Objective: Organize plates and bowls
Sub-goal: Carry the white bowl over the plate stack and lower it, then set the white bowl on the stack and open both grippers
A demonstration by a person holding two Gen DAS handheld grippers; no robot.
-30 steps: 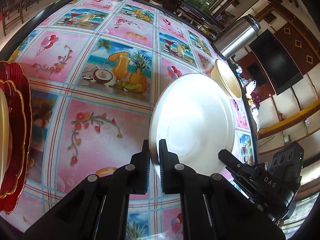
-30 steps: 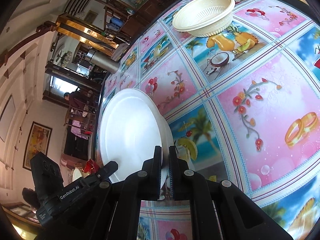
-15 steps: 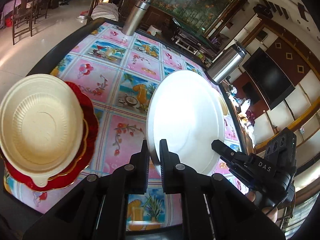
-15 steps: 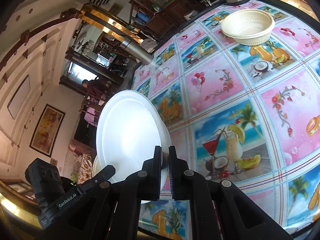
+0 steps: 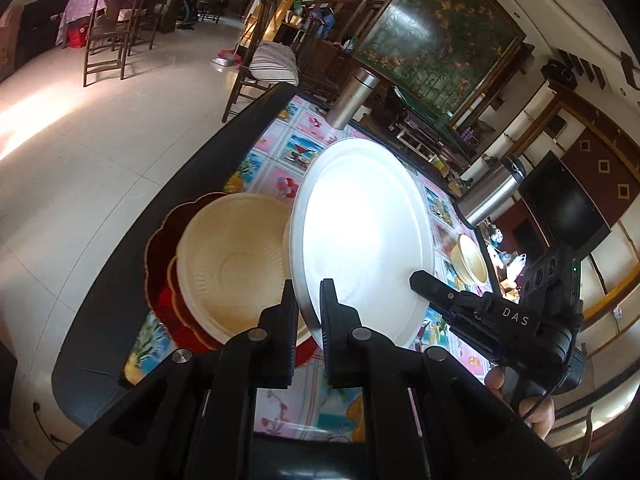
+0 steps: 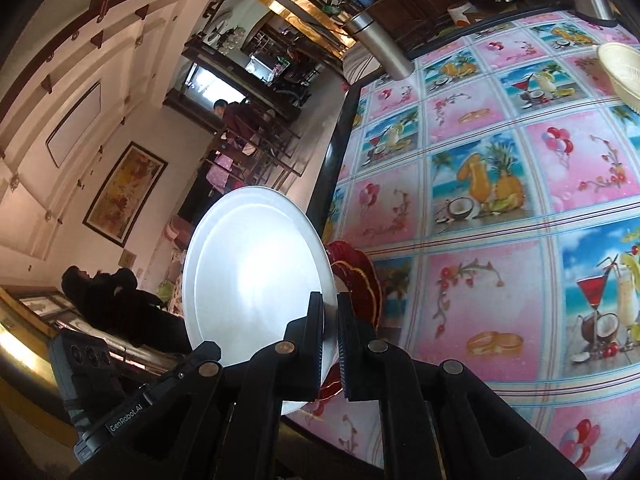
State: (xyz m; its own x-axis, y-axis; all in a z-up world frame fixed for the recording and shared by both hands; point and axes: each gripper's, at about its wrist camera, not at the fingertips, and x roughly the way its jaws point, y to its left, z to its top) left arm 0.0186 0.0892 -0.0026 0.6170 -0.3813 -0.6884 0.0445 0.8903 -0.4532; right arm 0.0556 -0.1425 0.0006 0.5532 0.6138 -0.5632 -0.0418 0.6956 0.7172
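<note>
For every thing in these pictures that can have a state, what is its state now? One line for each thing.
white plate: lifted off the table, tilted, gripped at opposite rims by both grippers
left gripper: shut on the plate's rim
right gripper: shut on the plate's rim
cream plate: lying on top of the red plates
red plates: stacked near the table edge
cream bowl: alone on the tablecloth, upright
steel flask: standing, lid on

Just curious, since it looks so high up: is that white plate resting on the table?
No, the white plate is held in the air, its rim clamped by the left gripper and right gripper.
</note>
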